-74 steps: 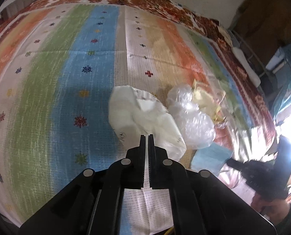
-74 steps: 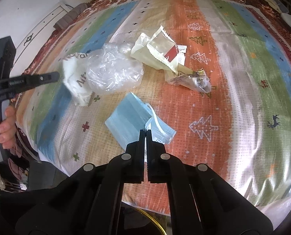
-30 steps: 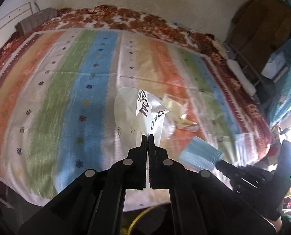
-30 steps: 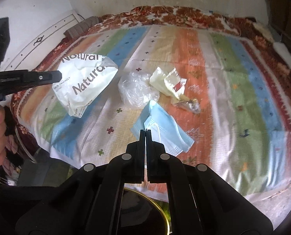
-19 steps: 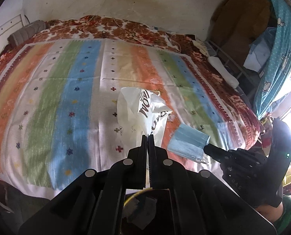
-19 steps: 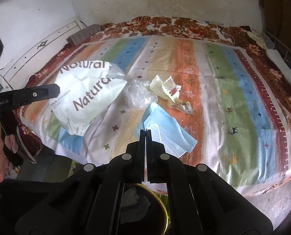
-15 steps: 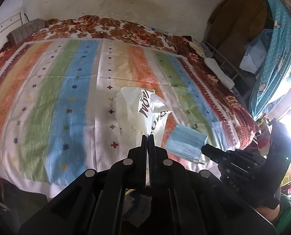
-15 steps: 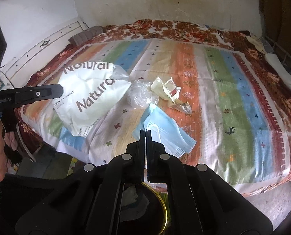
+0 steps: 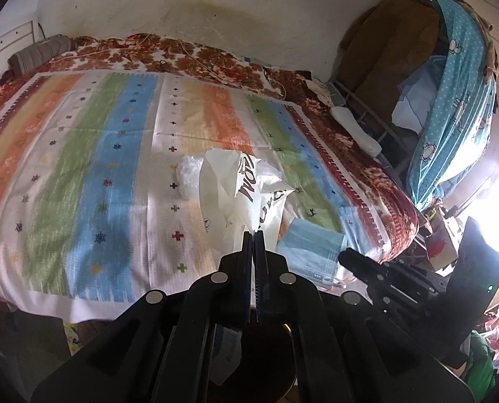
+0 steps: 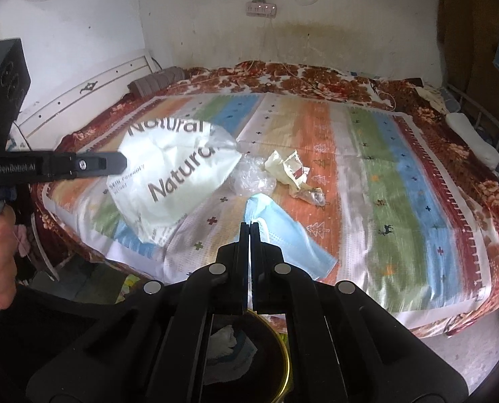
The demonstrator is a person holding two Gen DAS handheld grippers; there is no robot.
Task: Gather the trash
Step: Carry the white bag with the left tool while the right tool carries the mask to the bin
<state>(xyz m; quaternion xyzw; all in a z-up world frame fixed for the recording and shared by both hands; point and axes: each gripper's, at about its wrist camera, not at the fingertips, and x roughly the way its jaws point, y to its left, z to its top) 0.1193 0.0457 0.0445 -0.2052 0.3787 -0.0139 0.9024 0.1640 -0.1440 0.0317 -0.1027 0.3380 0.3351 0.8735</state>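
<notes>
My left gripper (image 9: 253, 233) is shut on a white plastic bag printed "Natural" (image 9: 239, 198), held up in the air off the striped bed; it also shows in the right wrist view (image 10: 168, 181). My right gripper (image 10: 250, 225) is shut on a blue face mask (image 10: 283, 235), also lifted; the mask shows in the left wrist view (image 9: 311, 247). A clear crumpled plastic bag (image 10: 254, 176), a yellowish wrapper (image 10: 288, 168) and a small clear wrapper (image 10: 308, 195) lie on the bed. A dark bin with a gold rim (image 10: 281, 356) sits below the grippers, with trash inside.
The striped bedspread (image 10: 400, 184) covers a bed against a white wall. A metal bed rail (image 10: 484, 117) runs along the right side. Hanging clothes and a blue dotted cloth (image 9: 450, 100) stand to the right of the bed. A headboard (image 10: 81, 94) is at the left.
Both grippers have pulled back and up from the bed, carrying the white bag and the blue mask. The bin below has come into fuller view.
</notes>
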